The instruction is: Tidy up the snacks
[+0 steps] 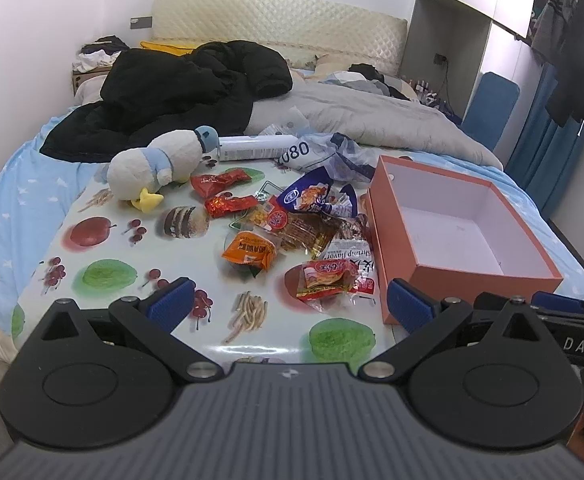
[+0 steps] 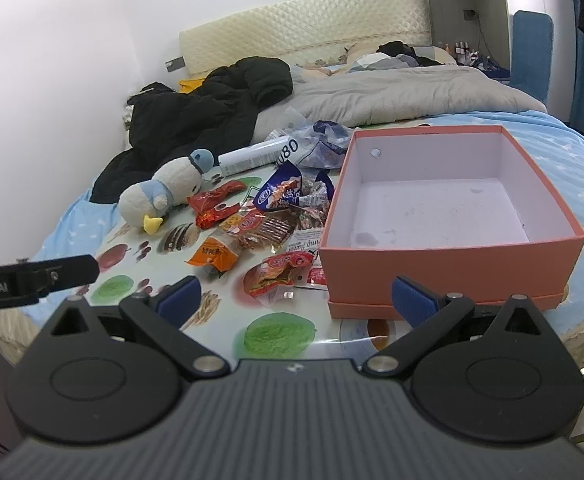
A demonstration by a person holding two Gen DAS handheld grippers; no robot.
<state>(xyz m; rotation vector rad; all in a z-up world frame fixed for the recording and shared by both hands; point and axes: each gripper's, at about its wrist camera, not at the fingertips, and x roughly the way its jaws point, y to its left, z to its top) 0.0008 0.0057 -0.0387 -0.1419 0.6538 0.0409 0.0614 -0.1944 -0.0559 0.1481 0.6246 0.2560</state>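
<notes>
Several snack packets lie in a heap on a fruit-print table top (image 1: 104,312): an orange packet (image 1: 248,253), a red packet (image 1: 326,278), two dark red packets (image 1: 228,204), a blue bag (image 1: 312,194) and a white shrimp-flavor bag (image 1: 346,252). An open orange box (image 1: 452,236) with a bare white inside stands to their right (image 2: 444,216). My left gripper (image 1: 292,304) is open and empty, near the red packet. My right gripper (image 2: 296,300) is open and empty, in front of the box and the red packet (image 2: 280,274).
A plush duck (image 1: 160,162) lies at the table's back left, with a white can (image 1: 256,147) and crumpled plastic bag (image 1: 332,156) behind the snacks. The table rests on a bed with a black jacket (image 1: 172,92) and grey quilt (image 1: 372,120).
</notes>
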